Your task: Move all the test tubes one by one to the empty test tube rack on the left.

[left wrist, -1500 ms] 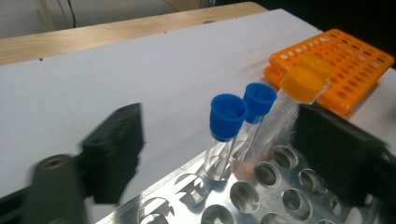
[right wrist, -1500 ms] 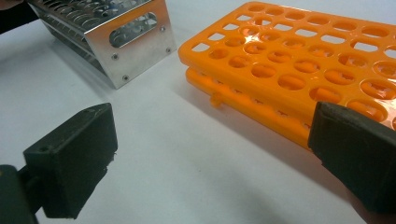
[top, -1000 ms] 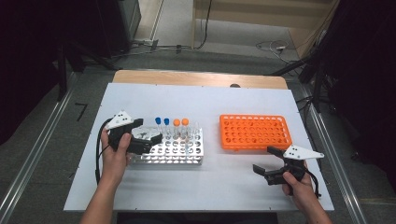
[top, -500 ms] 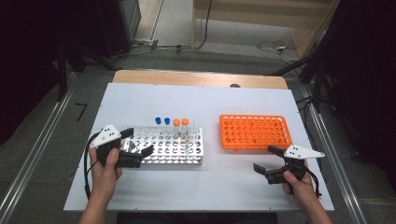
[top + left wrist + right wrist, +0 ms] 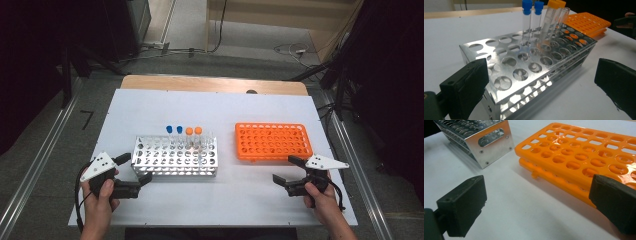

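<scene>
Left gripper (image 5: pixel 134 171) at lower left of the high view, jaws spread wide and holding nothing, just off the left end of the metal rack (image 5: pixel 175 156). Metal rack at centre of the white tabletop (image 5: pixel 225 195); in the left gripper view, seen between the parted jaws, its near corner close to the left jaw. Two blue-capped tubes (image 5: pixel 531 17) and two orange-capped tubes (image 5: pixel 552 18) upright in the rack's far rows, upper middle of that view. Right gripper (image 5: pixel 290 170) at lower right of the high view, jaws likewise wide apart and empty, just beside the lower right corner of the orange rack (image 5: pixel 272 141). Orange rack at upper right of the right gripper view, no tubes in its holes, apart from the metal rack at upper left.
</scene>
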Demonstrator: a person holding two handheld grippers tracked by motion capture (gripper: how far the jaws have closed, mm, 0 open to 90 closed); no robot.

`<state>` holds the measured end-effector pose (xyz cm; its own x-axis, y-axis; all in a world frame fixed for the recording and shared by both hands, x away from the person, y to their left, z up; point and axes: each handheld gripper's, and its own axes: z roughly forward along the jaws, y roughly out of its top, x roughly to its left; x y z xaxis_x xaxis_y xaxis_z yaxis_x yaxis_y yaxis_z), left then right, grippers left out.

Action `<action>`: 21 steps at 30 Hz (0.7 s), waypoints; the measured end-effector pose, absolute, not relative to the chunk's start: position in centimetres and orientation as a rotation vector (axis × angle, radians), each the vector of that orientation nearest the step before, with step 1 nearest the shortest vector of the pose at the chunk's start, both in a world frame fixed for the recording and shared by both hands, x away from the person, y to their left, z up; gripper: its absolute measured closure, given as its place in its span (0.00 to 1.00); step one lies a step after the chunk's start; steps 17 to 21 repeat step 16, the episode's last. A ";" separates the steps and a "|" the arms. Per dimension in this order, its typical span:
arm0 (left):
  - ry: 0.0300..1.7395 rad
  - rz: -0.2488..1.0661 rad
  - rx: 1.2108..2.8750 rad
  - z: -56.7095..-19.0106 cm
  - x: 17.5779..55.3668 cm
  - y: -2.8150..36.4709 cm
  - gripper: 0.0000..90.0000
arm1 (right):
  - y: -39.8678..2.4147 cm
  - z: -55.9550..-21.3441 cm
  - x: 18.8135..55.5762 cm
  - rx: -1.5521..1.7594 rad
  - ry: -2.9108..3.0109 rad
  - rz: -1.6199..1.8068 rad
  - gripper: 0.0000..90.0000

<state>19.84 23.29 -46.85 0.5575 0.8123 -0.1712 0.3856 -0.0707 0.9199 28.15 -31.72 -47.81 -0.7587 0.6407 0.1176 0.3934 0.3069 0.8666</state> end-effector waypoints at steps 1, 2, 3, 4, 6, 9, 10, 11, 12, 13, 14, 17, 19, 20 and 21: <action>1.012 0.475 1.679 -46.9 19.8 23.3 0.00 | -31.7 -47.8 28.2 0.941 2.326 1.432 0.00; 1.008 0.473 1.680 -46.9 19.8 23.3 0.00 | -31.7 -47.8 28.2 0.941 2.327 1.431 0.00; 1.009 0.473 1.677 -46.9 19.9 23.3 0.00 | -31.7 -47.8 28.2 0.941 2.327 1.433 0.00; 1.009 0.470 1.677 -46.9 20.0 23.2 0.00 | -31.6 -47.8 28.2 0.939 2.326 1.432 0.00; 1.004 0.464 1.681 -46.9 20.0 23.1 0.00 | -31.6 -47.8 28.2 0.941 2.328 1.430 0.00; 1.013 0.462 1.689 -47.0 20.1 23.1 0.00 | -31.6 -47.8 28.2 0.940 2.329 1.429 0.00; 1.012 0.458 1.689 -47.1 20.1 23.2 0.00 | -31.7 -47.8 28.3 0.942 2.328 1.431 0.00; 1.013 0.457 1.689 -47.1 20.1 23.2 0.00 | -31.7 -47.8 28.3 0.943 2.327 1.432 0.00; 1.014 0.460 1.690 -47.1 20.1 23.2 0.00 | -31.7 -47.8 28.3 0.942 2.328 1.429 0.00; 1.017 0.460 1.691 -47.1 20.1 23.2 0.00 | -31.7 -47.8 28.3 0.942 2.328 1.429 0.00; 1.019 0.459 1.690 -47.1 20.1 23.2 0.00 | -31.7 -47.8 28.3 0.940 2.329 1.429 0.00; 1.018 0.458 1.690 -47.1 20.2 23.2 0.00 | -31.7 -47.8 28.3 0.940 2.330 1.429 0.00; 1.018 0.458 1.690 -47.1 20.2 23.2 0.00 | -31.7 -47.8 28.3 0.940 2.330 1.429 0.00; 1.018 0.458 1.690 -47.1 20.2 23.2 0.00 | -31.7 -47.8 28.3 0.940 2.330 1.429 0.00; 1.018 0.458 1.690 -47.1 20.2 23.2 0.00 | -31.7 -47.8 28.3 0.940 2.330 1.429 0.00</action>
